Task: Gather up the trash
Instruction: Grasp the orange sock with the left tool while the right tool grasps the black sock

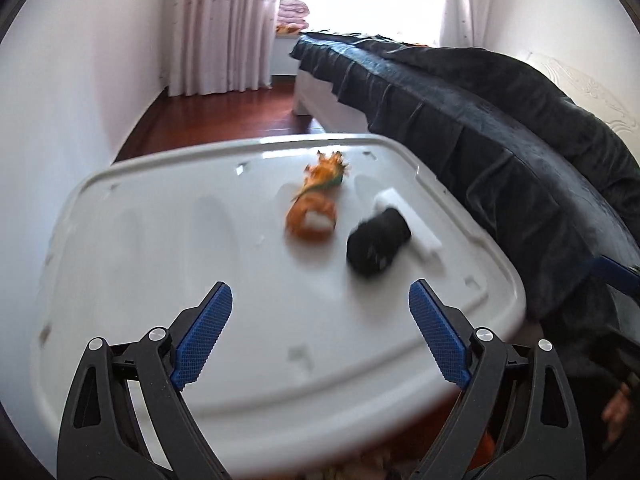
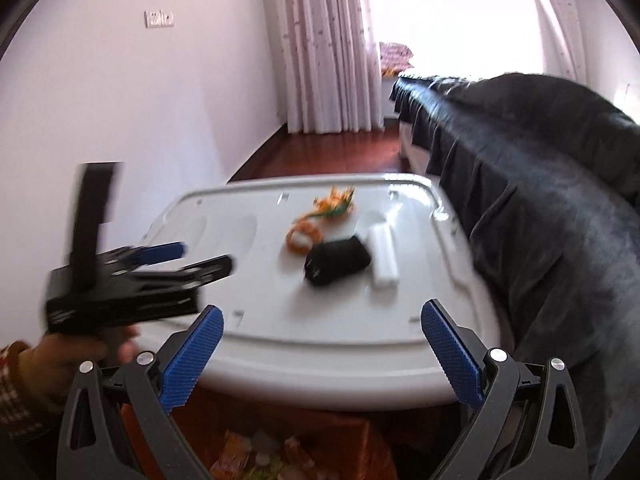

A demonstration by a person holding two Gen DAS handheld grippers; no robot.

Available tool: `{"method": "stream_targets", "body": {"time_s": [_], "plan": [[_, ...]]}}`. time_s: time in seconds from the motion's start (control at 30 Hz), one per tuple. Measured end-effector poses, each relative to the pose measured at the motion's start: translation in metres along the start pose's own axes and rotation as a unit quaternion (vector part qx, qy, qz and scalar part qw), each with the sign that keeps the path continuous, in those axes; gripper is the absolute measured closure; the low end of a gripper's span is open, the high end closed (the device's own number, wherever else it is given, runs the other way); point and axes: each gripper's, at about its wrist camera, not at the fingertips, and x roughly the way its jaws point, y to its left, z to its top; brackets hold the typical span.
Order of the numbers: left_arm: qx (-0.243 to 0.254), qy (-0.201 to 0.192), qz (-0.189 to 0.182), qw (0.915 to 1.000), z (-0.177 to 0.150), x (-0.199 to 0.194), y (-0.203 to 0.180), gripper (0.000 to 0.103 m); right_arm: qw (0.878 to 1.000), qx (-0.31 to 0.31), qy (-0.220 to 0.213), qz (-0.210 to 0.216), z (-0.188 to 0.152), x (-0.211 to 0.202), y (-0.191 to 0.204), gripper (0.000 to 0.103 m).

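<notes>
On the white plastic lid (image 1: 160, 240) lie an orange wrapper with a white piece in it (image 1: 314, 216), a black crumpled bag (image 1: 376, 245) and a white block (image 1: 408, 224). My left gripper (image 1: 320, 316) is open and empty, above the lid's near part, short of the trash. In the right wrist view the same lid (image 2: 260, 312), orange wrapper (image 2: 308, 234), black bag (image 2: 338, 260) and white block (image 2: 384, 256) show. My right gripper (image 2: 322, 344) is open and empty over the lid's near edge. The left gripper (image 2: 168, 256) appears blurred at the left, jaws apart.
A bed with a dark blue cover (image 1: 500, 132) runs along the right side of the lid. A white wall (image 1: 60, 120) is on the left, curtains (image 1: 228, 28) and red wood floor (image 1: 224, 120) beyond. Below the lid's near edge, colourful trash (image 2: 260, 456) shows.
</notes>
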Motion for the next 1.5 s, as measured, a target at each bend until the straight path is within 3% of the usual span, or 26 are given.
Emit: {"method": "stream_targets", "body": {"time_s": [0.1,0.27,0.5,0.6,0.7,0.77,0.87,0.97,1.17,1.37,1.5], "plan": [[0.013,0.016,-0.001,0.9998,0.018,0.042,0.002,0.015,1.000,-0.015,-0.010,-0.016,-0.005,0.004,-0.003,0.005],[0.014,0.037,0.002,0.9992,0.035,0.095,0.011,0.015,0.999,-0.023,0.016,-0.019,-0.016,0.023,-0.011,0.005],[0.043,0.065,0.020,0.9968,0.046,0.142,0.012,0.016,0.999,0.002,0.031,0.008,-0.021,0.028,-0.019,0.005],[0.030,0.071,0.024,0.9967,0.048,0.152,0.016,0.016,0.999,0.001,0.031,0.013,-0.021,0.027,-0.019,0.005],[0.016,0.082,0.028,0.9961,0.047,0.161,0.021,0.022,0.999,0.002,0.034,0.020,-0.021,0.027,-0.017,0.005],[0.008,0.083,0.022,0.9962,0.046,0.164,0.024,0.031,0.999,0.001,0.033,0.021,-0.021,0.027,-0.016,0.005],[0.011,0.083,0.019,0.9964,0.047,0.161,0.024,0.057,0.999,-0.001,0.034,0.015,-0.022,0.028,-0.017,0.005],[0.011,0.079,0.024,0.9965,0.044,0.155,0.024,0.068,0.999,0.002,0.035,0.008,-0.024,0.030,-0.020,0.005],[-0.009,0.070,0.039,0.9967,0.032,0.127,0.032,0.068,0.999,0.005,0.036,-0.013,-0.026,0.038,-0.028,0.005],[-0.005,0.034,0.045,0.9984,0.013,0.054,0.036,0.068,0.998,0.026,0.059,0.014,-0.015,0.063,-0.020,0.005],[-0.012,0.010,0.036,0.9992,0.000,0.004,0.038,0.068,0.998,0.008,0.068,0.017,0.003,0.100,0.001,0.005]]}}
